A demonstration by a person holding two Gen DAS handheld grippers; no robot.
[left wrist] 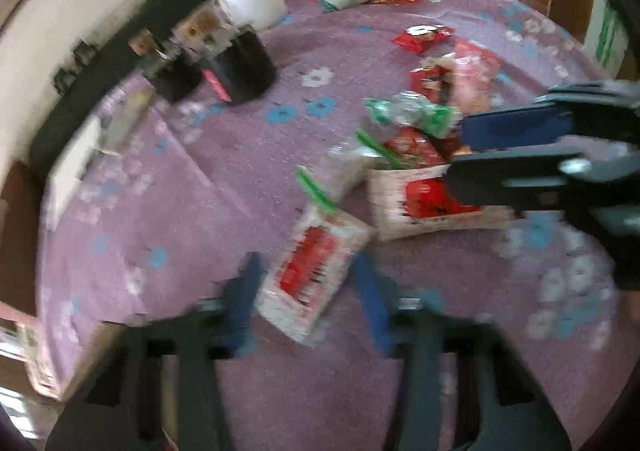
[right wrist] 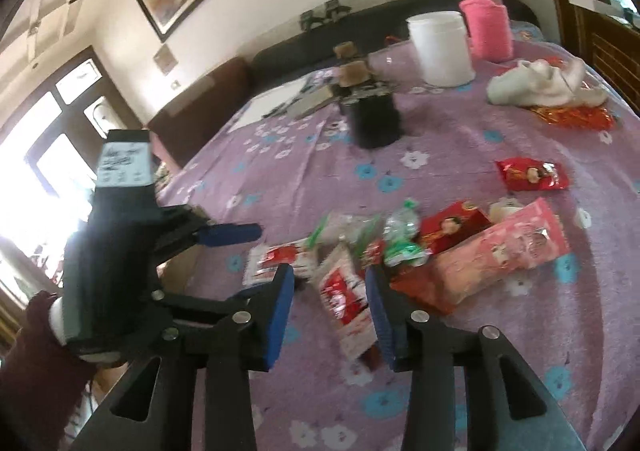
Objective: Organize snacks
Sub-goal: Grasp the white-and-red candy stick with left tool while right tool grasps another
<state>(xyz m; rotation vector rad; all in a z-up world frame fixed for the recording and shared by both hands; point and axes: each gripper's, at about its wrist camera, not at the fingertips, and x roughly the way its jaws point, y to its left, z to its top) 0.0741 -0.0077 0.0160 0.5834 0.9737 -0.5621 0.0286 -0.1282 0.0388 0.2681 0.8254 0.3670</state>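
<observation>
both grippers hang over the purple flowered cloth. left gripper fingers spread around a white-and-red snack packet; right gripper fingers apart astride another packet. more snacks piled at two o'clock.

The left gripper is held low and level with its blue-padded fingers spread wide apart; seen from the right wrist view it reaches in from the left, carried by a hand in a dark maroon sleeve. The right gripper also has its jaws parted, blue pads facing each other, and in the blurred left wrist view it enters sideways from the right edge.
</observation>
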